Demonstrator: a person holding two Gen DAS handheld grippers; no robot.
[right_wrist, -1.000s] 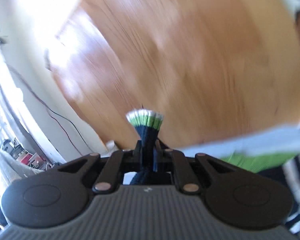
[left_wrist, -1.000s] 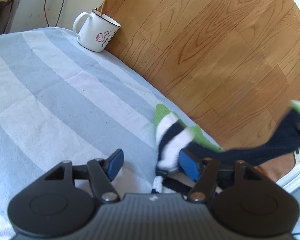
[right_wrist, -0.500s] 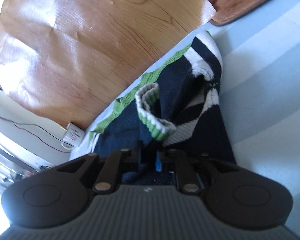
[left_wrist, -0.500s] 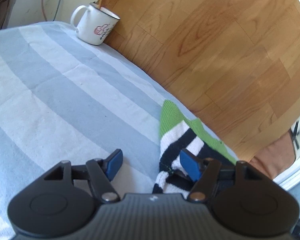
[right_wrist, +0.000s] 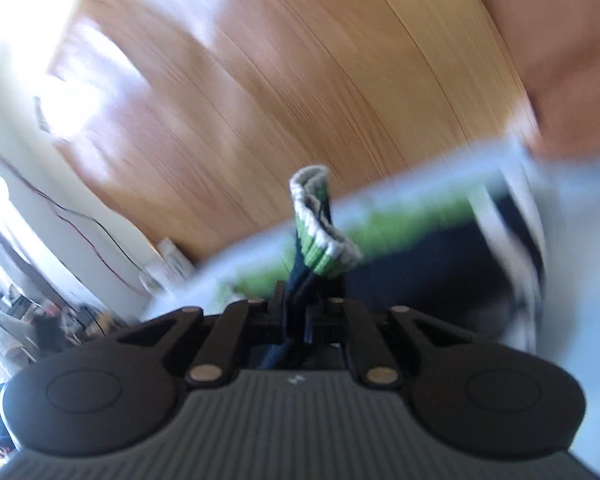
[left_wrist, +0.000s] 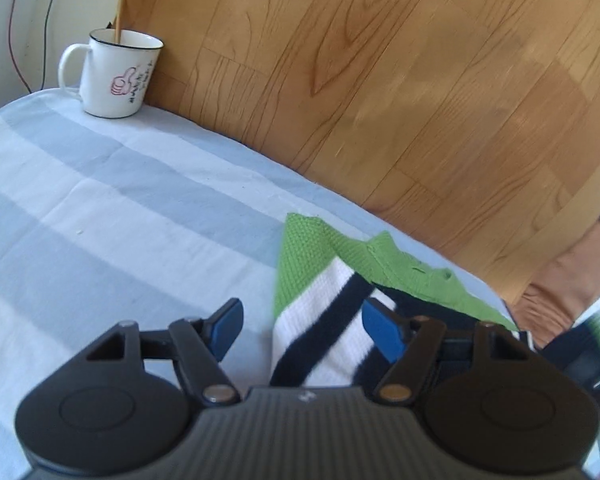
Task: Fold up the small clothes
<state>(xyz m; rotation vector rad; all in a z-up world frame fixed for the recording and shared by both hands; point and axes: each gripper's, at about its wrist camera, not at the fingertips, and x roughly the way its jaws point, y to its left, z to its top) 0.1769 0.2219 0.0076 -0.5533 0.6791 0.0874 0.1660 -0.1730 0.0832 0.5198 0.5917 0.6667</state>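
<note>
A small knit sweater with navy and white stripes and a green hem lies at the far edge of the blue-striped cloth. My left gripper is open just above it; the striped part sits between the blue pads without being pinched. In the blurred right wrist view, my right gripper has its jaws closing on the navy sleeve, whose green-and-white cuff sticks up past the fingertips. The sweater body lies beyond it.
A white enamel mug with a stick in it stands at the cloth's far left corner. Past the edge lie the wooden floor and a brown mat. Cables run down the wall at left.
The right gripper dipped to the sweater with its jaws parted, then pinched the sleeve again and is swinging away with the cuff. The left gripper shifted so that the mug looks nearer, staying open.
</note>
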